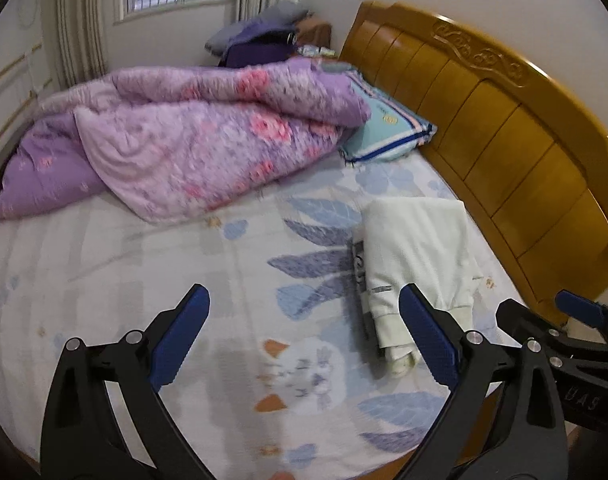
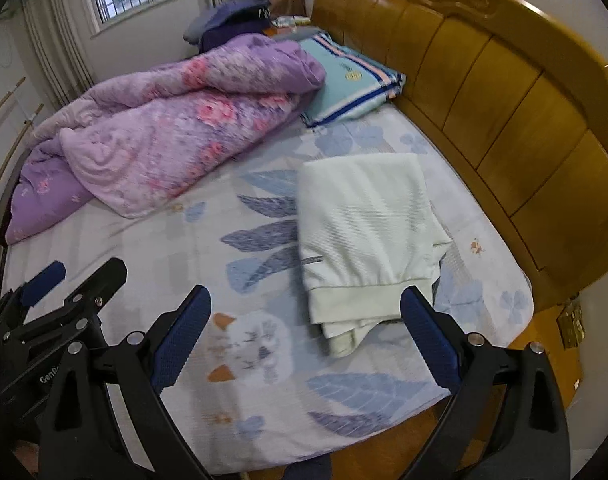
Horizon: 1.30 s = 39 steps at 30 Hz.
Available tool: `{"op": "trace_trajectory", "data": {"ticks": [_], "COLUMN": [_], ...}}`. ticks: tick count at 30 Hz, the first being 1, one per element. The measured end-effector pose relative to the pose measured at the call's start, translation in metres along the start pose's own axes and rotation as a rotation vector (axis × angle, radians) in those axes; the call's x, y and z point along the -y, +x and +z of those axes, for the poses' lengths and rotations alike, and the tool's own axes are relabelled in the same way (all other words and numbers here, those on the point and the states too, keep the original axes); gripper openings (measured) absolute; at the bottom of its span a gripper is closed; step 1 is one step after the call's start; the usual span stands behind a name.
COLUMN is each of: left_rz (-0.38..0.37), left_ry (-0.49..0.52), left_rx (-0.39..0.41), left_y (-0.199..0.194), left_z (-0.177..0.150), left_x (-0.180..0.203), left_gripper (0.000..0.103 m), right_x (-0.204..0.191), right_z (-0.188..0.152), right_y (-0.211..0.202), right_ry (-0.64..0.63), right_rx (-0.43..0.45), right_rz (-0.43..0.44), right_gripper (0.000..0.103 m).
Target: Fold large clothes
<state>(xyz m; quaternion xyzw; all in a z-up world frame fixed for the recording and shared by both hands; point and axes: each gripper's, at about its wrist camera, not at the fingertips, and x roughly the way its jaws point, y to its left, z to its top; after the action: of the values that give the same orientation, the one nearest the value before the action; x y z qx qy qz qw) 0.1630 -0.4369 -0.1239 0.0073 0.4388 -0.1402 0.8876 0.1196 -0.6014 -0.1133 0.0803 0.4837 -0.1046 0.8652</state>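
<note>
White folded ribbed-hem garment (image 2: 363,232) lies on leaf-print bedsheet (image 2: 192,240). Left gripper (image 1: 304,340) and right gripper (image 2: 305,340): jaws wide apart, holding nothing. Partial lettering "GenR" legible on left gripper body.

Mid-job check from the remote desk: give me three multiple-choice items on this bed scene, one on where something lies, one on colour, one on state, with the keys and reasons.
1. Where does the folded white garment lie?
A. on the bedsheet near the wooden headboard
B. on top of the purple quilt
C. on the floor

2. What colour are the pads on the gripper fingers?
A. red
B. blue
C. green

3. How do the left gripper and right gripper stand?
A. both shut on the garment
B. one shut on cloth, one open
C. both open, holding nothing

Key: 1 A, the garment rests flat on the leaf-print sheet beside the headboard, apart from the purple floral quilt. 2 B, both wrist views show blue textured pads on black fingers. 3 C, each view shows the fingers spread wide with only bedding seen between them.
</note>
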Motion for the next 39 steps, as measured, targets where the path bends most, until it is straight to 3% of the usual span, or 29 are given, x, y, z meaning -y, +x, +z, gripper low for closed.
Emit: {"op": "trace_trajectory", "data": {"ticks": [10, 16, 22, 29, 39], "left_rz": [-0.018, -0.017, -0.01, 0.071, 0.094], "left_ry": [0.023, 0.033, 0.014, 0.023, -0.021], "left_rx": [0.084, 0.117, 0.157, 0.234, 0.215], "left_y": [-0.112, -0.164, -0.198, -0.237, -0.277], "left_z": [-0.027, -0.041, -0.047, -0.046, -0.046], "left_x": [-0.082, -0.116, -0.13, -0.129, -0.148], "left_gripper": [0.097, 0.098, 0.098, 0.098, 0.098], "right_x": [-0.088, -0.117, -0.134, -0.144, -0.163], "right_z": [-0.048, -0.064, -0.073, -0.08, -0.088], "right_y": [-0.093, -0.126, -0.152, -0.178, -0.215], "right_ry": [0.017, 0.014, -0.011, -0.032, -0.067], "right_rx": [0.088, 0.107, 0.131, 0.161, 0.214], "right_rz": [0.005, 0.022, 0.028, 0.055, 0.108], "right_gripper": [0.095, 0.095, 0.095, 0.095, 0.095]}}
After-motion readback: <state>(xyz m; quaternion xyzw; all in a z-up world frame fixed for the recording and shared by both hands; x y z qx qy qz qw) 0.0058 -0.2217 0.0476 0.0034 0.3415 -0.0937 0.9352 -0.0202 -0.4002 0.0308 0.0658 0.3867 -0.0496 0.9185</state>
